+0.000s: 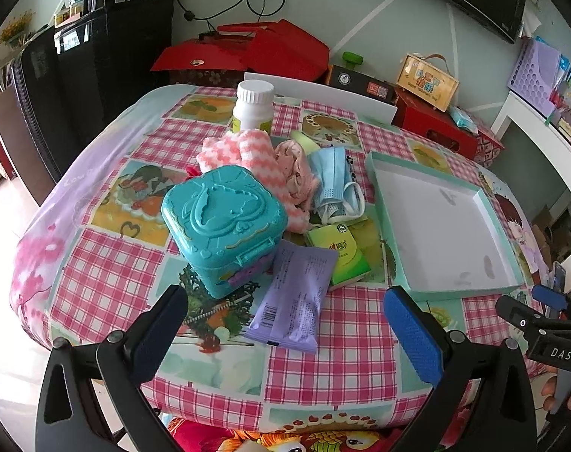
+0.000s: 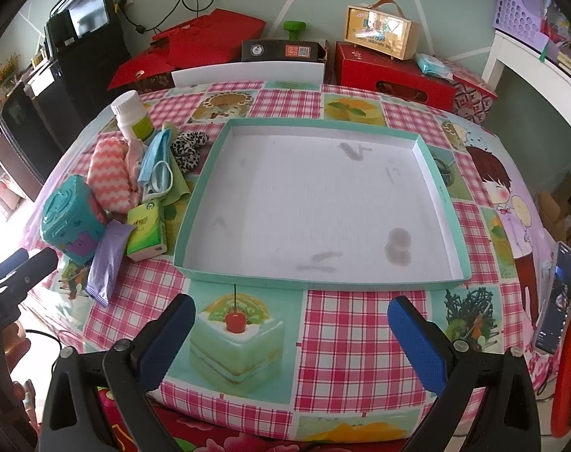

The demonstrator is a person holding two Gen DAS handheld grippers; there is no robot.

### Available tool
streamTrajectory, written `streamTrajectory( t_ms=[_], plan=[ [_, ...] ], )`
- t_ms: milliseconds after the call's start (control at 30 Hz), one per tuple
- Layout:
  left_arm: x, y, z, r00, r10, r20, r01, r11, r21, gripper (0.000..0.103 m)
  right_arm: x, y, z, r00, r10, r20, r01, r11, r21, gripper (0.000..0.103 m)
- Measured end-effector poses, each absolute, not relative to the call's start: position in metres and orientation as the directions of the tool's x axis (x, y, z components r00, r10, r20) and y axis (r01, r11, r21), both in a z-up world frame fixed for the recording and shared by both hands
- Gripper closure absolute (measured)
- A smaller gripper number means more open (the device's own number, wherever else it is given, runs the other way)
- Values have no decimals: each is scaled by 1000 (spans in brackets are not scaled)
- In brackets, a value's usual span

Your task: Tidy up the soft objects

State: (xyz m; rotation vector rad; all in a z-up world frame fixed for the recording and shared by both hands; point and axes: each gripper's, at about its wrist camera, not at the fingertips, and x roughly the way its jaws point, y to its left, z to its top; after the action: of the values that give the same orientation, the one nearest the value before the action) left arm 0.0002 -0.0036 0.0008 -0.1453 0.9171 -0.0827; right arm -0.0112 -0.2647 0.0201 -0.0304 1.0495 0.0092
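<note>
Left gripper [image 1: 285,324] and right gripper [image 2: 291,335] hover level, jaws spread wide, gripping nothing.

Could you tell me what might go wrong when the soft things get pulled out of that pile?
1. The pink-and-white cloth lies against the white bottle and the teal case; tugging it may tip the bottle.
2. The blue masks' ear loops are tangled, so lifting one could drag the others along.
3. The purple packet leans on the case and may slide off.
</note>
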Motion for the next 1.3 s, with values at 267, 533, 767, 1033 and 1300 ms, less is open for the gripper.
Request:
streamTrajectory(
  t_ms=[267, 533, 767, 1033, 1300],
  plan=[
    [0, 0, 1, 613, -136, -778, -1, 985, -172, 0, -10, -262, 18, 492, -10, -870, -29, 999, -28, 0],
    [2, 6, 3, 616, -128, -777, -6, 986, -168, 0, -8, -255, 17, 488, -12, -873, -44, 998, -38, 0],
    [4, 9, 0, 607, -150, -781, -1, 982, -189, 0, -5, -247, 17, 485, -12, -874, -58, 997, -46, 0],
    [19, 26, 17, 627, -164, -762, 4, 978, -207, 0, 2, -234, 20, 498, 22, -867, -100, 994, -32, 0],
    [64, 56, 44, 627, -126, -769, -39, 981, -192, 0, 28, -206, 43, 560, 89, -824, -180, 984, -16, 0]
  ],
)
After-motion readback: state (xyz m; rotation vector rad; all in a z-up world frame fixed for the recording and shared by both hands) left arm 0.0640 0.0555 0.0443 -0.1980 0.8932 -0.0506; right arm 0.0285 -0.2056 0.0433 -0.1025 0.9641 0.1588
